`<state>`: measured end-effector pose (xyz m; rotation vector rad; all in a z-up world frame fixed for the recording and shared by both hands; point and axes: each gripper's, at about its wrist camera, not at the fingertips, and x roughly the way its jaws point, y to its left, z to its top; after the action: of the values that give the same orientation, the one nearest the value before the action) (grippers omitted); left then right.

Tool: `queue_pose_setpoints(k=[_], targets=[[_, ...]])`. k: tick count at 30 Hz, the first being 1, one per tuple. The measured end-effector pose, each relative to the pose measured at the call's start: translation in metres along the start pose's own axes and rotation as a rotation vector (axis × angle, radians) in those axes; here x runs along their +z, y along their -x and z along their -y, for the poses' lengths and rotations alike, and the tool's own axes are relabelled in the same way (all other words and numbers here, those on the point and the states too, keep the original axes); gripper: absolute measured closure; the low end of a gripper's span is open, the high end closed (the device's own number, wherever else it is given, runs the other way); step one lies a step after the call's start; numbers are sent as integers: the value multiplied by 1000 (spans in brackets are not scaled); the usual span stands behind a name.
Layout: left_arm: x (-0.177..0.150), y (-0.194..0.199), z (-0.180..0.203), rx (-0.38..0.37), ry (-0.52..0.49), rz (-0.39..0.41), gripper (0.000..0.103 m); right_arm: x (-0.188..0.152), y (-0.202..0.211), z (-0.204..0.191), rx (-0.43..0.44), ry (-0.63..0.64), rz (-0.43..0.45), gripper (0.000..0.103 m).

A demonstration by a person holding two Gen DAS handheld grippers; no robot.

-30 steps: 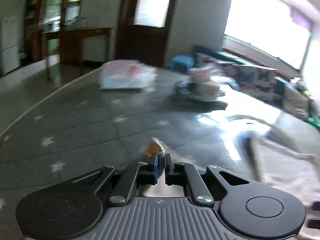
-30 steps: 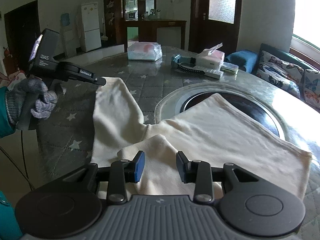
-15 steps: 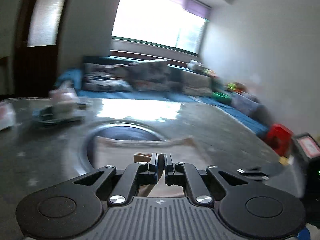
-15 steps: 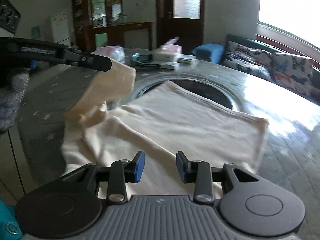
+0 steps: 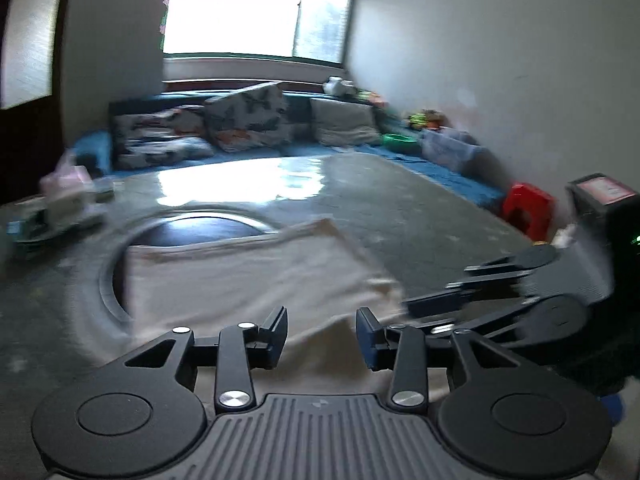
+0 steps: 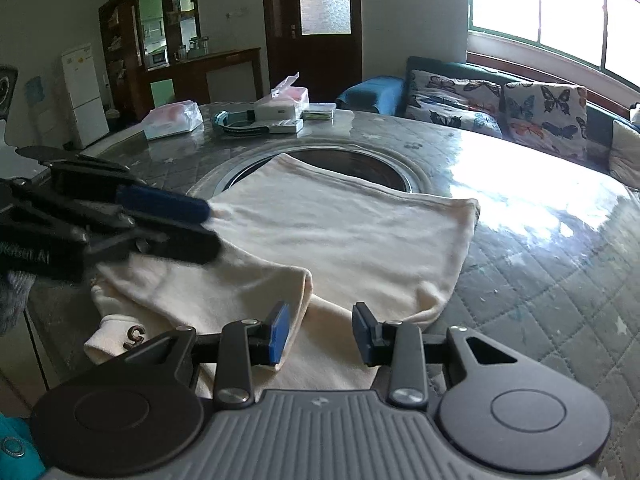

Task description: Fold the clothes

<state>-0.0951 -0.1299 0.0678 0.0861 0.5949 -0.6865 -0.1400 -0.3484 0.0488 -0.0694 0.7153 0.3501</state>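
Observation:
A cream garment (image 6: 332, 232) lies on the round grey table (image 6: 540, 264), partly over the dark centre disc (image 6: 352, 162). Its left part is folded over onto the body, the fold edge (image 6: 256, 280) near me. It also shows in the left wrist view (image 5: 248, 276), blurred. My left gripper (image 5: 322, 334) is open and empty just above the garment; it shows from the side in the right wrist view (image 6: 176, 216). My right gripper (image 6: 320, 334) is open and empty above the garment's near edge; it shows in the left wrist view (image 5: 480, 300).
At the table's far side lie a plastic-wrapped packet (image 6: 172, 118), a dark tray (image 6: 240, 124) and white boxes (image 6: 282, 106). A sofa with butterfly cushions (image 6: 500, 104) stands behind the table. A red stool (image 5: 528, 210) stands by the right wall.
My left gripper carried the garment's left part over the body, then opened and let it go. The fabric now lies folded over. My right gripper stayed open.

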Motion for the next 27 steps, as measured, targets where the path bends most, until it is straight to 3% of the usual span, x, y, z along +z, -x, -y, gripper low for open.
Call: queue_pose_setpoints(k=[5,12,14,17,24,27], targets=[[-16,8,-44,148,46,-42,62,0,-3,-1,47,-24,-18,69],[-42,27,-73,249,66,-75,58,-4,-29,-7,71,-53,-95,71],[-45,29,-78,257,72,-77,56,-4,-29,-9,73,-47,-98,87],[-45,28,-80,258,74,-70,56,-1,-24,-14,73,-39,-86,98],[-40,25,-79,243,54,-57,56,10,21,-20,22,-12,18,99],[-41,21,-81,241,52,-66,56,8,36,-21,-2,3,7,99]])
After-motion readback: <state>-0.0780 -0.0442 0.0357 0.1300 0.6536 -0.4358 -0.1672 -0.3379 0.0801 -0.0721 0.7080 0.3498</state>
